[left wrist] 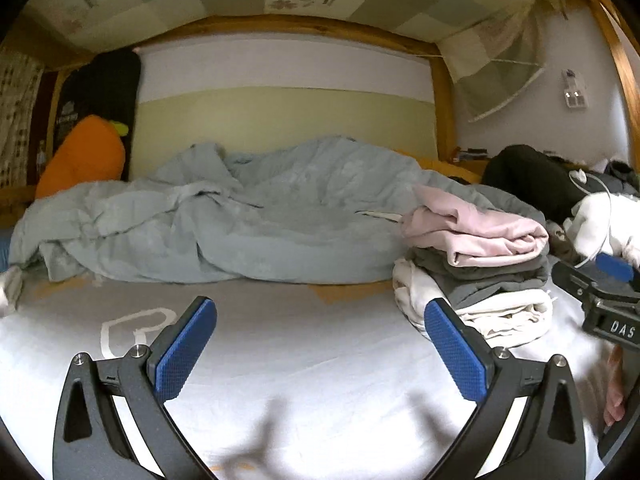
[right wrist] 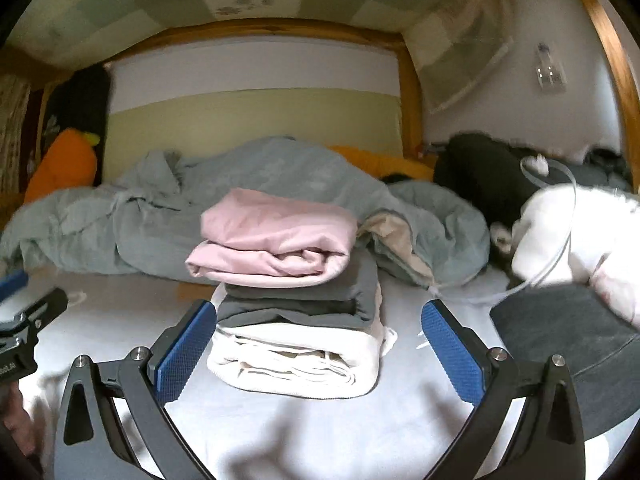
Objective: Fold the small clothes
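Wooden bunk framing and a patchwork canopy close in over the bed (left wrist: 280, 360), where we work on a pale sheet printed with a heart outline. Behind the cleared patch lies a rumpled grey-blue duvet (left wrist: 240, 216), and an orange carrot-shaped cushion (left wrist: 84, 156) leans in the far left corner.

We count three folded garments in the stack (right wrist: 296, 288): a pink top (right wrist: 276, 236) uppermost, a dark grey piece (right wrist: 300, 304) in the middle and a cream one (right wrist: 296, 360) at the bottom, edges roughly squared. Our right gripper (right wrist: 320, 344) hangs just in front of the stack with its blue pads spread wide to either side of it, pinching nothing. Our left gripper (left wrist: 320, 344) is likewise spread and empty over the bare sheet, with the stack just beside its right finger.

We judge the folding well along but not finished. To the right of the stack waits a loose heap of white clothing (right wrist: 576, 232) with a thin white cord trailing across it, dark clothing (right wrist: 480, 172) lies crumpled behind that, and a dark grey cloth (right wrist: 568, 332) sits close beside the right finger. None of these looks folded, so the bare sheet in front of our left gripper seems the likely spot to spread the next piece.
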The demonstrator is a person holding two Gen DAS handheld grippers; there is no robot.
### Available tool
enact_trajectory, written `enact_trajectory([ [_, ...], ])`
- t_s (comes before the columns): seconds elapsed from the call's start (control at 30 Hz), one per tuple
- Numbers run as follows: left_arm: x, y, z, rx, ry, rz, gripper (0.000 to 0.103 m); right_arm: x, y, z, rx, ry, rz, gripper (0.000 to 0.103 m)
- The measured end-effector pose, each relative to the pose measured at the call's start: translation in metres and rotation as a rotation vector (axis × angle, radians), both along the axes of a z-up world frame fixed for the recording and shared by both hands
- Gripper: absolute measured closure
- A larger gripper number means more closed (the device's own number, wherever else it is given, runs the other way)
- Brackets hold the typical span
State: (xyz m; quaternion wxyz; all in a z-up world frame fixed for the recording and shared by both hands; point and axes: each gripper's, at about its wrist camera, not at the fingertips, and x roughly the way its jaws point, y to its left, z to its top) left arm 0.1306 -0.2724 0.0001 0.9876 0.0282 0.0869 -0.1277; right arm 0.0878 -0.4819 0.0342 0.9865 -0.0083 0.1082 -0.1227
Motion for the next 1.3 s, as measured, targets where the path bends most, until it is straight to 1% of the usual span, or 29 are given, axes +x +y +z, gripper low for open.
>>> enact_trajectory([
  [0.1, -0.001, -0.007, -0.001, 0.038, -0.006, 0.003, 0.000, 0.000, 0.018, 0.000, -0.082, 0.001, 0.019, 0.000],
  [0.17, -0.003, -0.008, -0.001, 0.038, -0.014, 0.011, 0.000, 0.001, 0.026, -0.001, -0.114, 0.006, 0.023, 0.000],
  [0.23, -0.004, -0.005, 0.000, 0.028, -0.021, 0.030, 0.000, 0.000, 0.022, -0.001, -0.095, 0.001, 0.019, 0.000],
  [0.3, -0.004, -0.002, 0.000, 0.018, -0.020, 0.038, 0.000, 0.000, 0.014, 0.000, -0.055, 0.001, 0.008, 0.000],
  [0.37, -0.003, -0.003, 0.000, 0.022, -0.015, 0.039, 0.000, 0.000, 0.006, -0.001, -0.019, 0.008, -0.004, 0.000],
  [0.47, -0.004, -0.005, 0.000, 0.032, -0.020, 0.039, 0.000, 0.002, 0.000, -0.002, 0.002, 0.023, -0.022, 0.000],
  [0.63, -0.002, -0.001, 0.000, 0.024, -0.014, 0.069, 0.000, 0.008, -0.003, -0.004, 0.005, 0.067, -0.082, 0.000],
  [0.73, -0.002, -0.002, 0.001, 0.027, -0.020, 0.082, 0.000, 0.005, -0.005, -0.004, -0.002, 0.060, -0.103, 0.000],
  [0.9, -0.004, -0.007, 0.000, 0.047, -0.032, 0.085, 0.000, 0.000, -0.015, -0.004, 0.041, 0.059, -0.142, 0.000],
  [1.3, -0.006, -0.005, 0.002, 0.049, -0.044, 0.087, 0.000, -0.004, -0.017, -0.002, 0.046, 0.040, -0.135, 0.000],
])
